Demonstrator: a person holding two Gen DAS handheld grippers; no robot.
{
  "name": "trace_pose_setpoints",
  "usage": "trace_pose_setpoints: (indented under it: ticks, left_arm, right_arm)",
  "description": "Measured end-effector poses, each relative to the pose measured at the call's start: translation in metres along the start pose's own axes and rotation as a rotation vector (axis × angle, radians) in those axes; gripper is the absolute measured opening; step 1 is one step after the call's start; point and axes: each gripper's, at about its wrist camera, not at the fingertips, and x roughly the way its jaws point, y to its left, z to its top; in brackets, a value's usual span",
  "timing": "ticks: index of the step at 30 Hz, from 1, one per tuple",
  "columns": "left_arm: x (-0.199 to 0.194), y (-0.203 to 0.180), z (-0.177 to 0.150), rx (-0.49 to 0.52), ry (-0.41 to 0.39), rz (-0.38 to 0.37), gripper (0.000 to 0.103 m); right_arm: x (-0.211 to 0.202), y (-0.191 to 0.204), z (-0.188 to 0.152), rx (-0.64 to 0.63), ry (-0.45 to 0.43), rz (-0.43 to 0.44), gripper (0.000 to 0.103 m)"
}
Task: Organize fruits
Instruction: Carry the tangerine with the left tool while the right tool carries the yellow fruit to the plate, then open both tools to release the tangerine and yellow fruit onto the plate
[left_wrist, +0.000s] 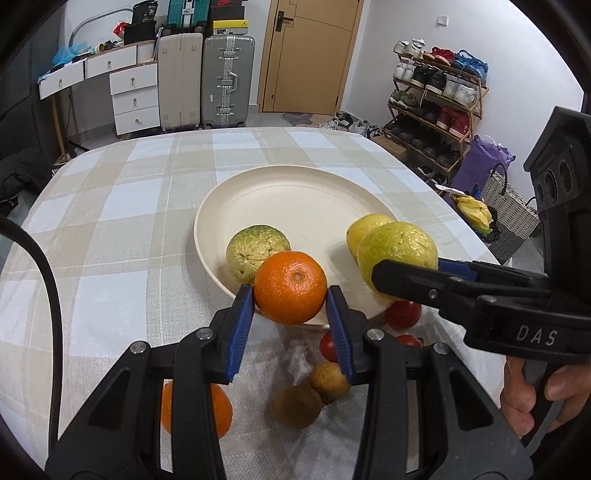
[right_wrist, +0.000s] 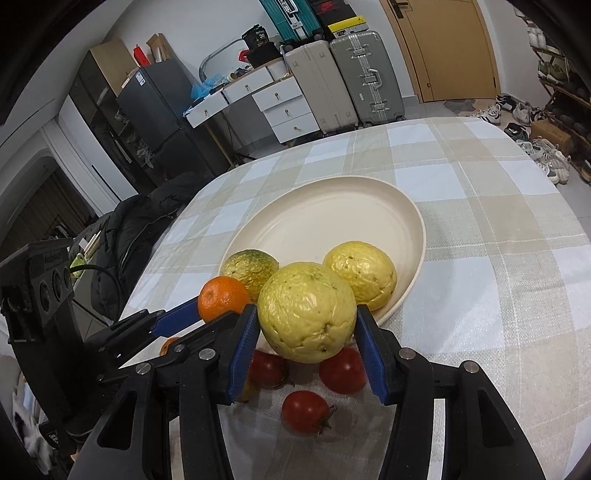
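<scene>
Over the near edge of the cream plate (left_wrist: 295, 184), both tools carry fruit; the left tool (left_wrist: 290, 295) is closed on an orange (left_wrist: 290, 286), and the right tool (right_wrist: 306, 325) is closed on a big yellow fruit (right_wrist: 306, 310); both fruits hang in the air, not yet down. Two bumpy fruits already sit in the plate, a greenish one (left_wrist: 255, 247) and a yellow one (right_wrist: 364, 271). On the counter (left_wrist: 110, 206) in front of the plate lie red tomatoes (right_wrist: 304, 411), two brown fruits (left_wrist: 299, 406) and another orange (left_wrist: 221, 410). I think the step is carrying fruit to the plate; next, each tool should go lower over a bare spot, then let go gently, so nothing rolls or bumps the fruits there.
</scene>
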Motion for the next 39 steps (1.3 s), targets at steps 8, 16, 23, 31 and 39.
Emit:
trace_pose_setpoints:
  ticks: [8,16,23,31,39]
  left_arm:
    - [0.007,0.002,0.003,0.013,-0.006,0.03,0.037]
    - [0.015,0.004,0.009,0.02,-0.005,0.045,0.037]
    - [0.026,0.003,0.013,0.031,-0.007,0.072,0.037]
    - [0.026,0.0,0.011,0.048,-0.011,0.084,0.037]
    - [0.022,-0.002,0.009,0.05,-0.014,0.088,0.038]
  right_arm:
    - [0.006,-0.011,0.01,0.038,-0.014,-0.022,0.053]
    - [0.015,-0.017,0.018,0.045,-0.023,-0.048,0.053]
    - [0.019,-0.018,0.021,0.053,-0.032,-0.057,0.053]
    - [0.019,-0.017,0.02,0.043,-0.029,-0.055,0.053]
    - [0.015,-0.014,0.016,0.024,-0.031,-0.062,0.053]
